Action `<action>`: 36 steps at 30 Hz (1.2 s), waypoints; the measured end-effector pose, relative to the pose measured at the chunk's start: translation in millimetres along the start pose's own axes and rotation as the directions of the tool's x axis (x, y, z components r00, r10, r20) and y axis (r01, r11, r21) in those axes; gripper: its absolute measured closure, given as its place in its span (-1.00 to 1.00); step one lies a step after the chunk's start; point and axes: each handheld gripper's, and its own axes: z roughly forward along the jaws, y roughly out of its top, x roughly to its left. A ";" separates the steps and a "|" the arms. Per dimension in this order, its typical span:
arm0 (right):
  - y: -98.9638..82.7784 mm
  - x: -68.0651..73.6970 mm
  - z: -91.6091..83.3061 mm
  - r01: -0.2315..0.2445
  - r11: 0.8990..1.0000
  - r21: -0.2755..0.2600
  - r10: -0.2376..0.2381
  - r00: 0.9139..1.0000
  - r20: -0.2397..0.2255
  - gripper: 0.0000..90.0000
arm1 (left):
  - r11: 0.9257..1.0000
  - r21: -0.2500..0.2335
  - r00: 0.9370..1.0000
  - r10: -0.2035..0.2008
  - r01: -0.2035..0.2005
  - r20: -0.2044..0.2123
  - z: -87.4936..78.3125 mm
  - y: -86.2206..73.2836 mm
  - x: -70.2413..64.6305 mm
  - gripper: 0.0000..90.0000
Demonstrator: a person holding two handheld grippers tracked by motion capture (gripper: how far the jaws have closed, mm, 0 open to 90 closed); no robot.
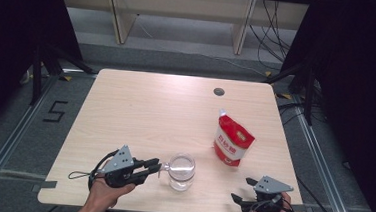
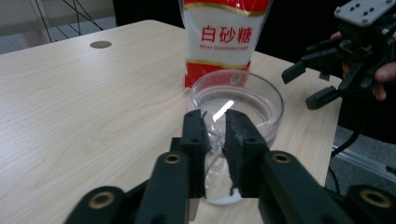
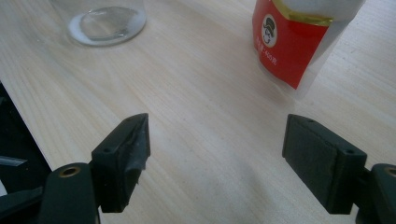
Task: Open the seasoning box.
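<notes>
A clear glass mug (image 1: 181, 171) stands near the front edge of the wooden table (image 1: 140, 107). My left gripper (image 1: 155, 166) comes at it from the left, and its jaws are shut on the mug's handle; in the left gripper view the two black pads (image 2: 194, 135) pinch the thin glass handle of the mug (image 2: 252, 100). A red and white sugar pouch (image 1: 232, 140) stands upright behind and to the right of the mug. My right gripper (image 1: 241, 188) rests at the front right corner, open, with nothing between its pads (image 3: 126, 149). The pouch (image 3: 299, 37) and the mug's base (image 3: 100, 21) lie ahead of it.
A round cable hole (image 1: 219, 91) sits near the table's far edge. Dark curtains and stand legs flank the table, with cables on the floor at the back right. Bare tabletop stretches across the left and far half.
</notes>
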 end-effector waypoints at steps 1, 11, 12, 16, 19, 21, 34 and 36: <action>1.1 -2.5 0.2 0.035 0.999 -0.008 -0.034 0.999 0.014 -0.45 | 1.000 0.010 1.000 0.012 -0.012 -0.011 2.0 2.2 -1.6 0.90; 2.0 -0.9 1.3 0.028 1.000 0.007 -0.028 1.000 -0.002 -0.45 | 0.997 0.053 0.998 0.060 -0.058 -0.033 17.1 1.6 -1.4 0.98; 2.2 -1.3 0.7 0.042 0.999 -0.007 -0.042 0.999 0.011 -0.45 | 0.998 0.054 0.998 0.043 -0.041 -0.041 17.0 1.4 -2.1 0.98; 2.4 -0.8 0.6 0.041 0.999 -0.006 -0.041 0.999 0.000 -0.45 | 0.998 0.047 0.998 0.044 -0.042 -0.050 16.4 0.4 -1.7 0.98; 3.5 0.3 1.2 0.038 0.999 -0.019 -0.038 0.999 -0.014 -0.38 | 0.998 0.046 0.998 0.046 -0.044 -0.052 16.6 0.3 -2.0 0.98; 9.2 4.8 -4.8 0.069 0.994 -0.090 -0.070 0.997 -0.014 -0.06 | 0.999 0.044 0.998 0.033 -0.031 -0.049 16.2 -0.6 -1.8 0.98; 34.3 21.1 2.6 0.120 0.975 -0.189 -0.134 0.989 -0.061 0.47 | 0.998 0.037 0.997 0.062 -0.060 -0.051 16.3 -1.1 -1.3 0.98; 38.2 23.7 5.2 0.139 0.972 -0.192 -0.155 0.985 -0.072 0.48 | 0.998 0.034 0.997 0.047 -0.046 -0.056 16.3 -1.7 -2.1 0.98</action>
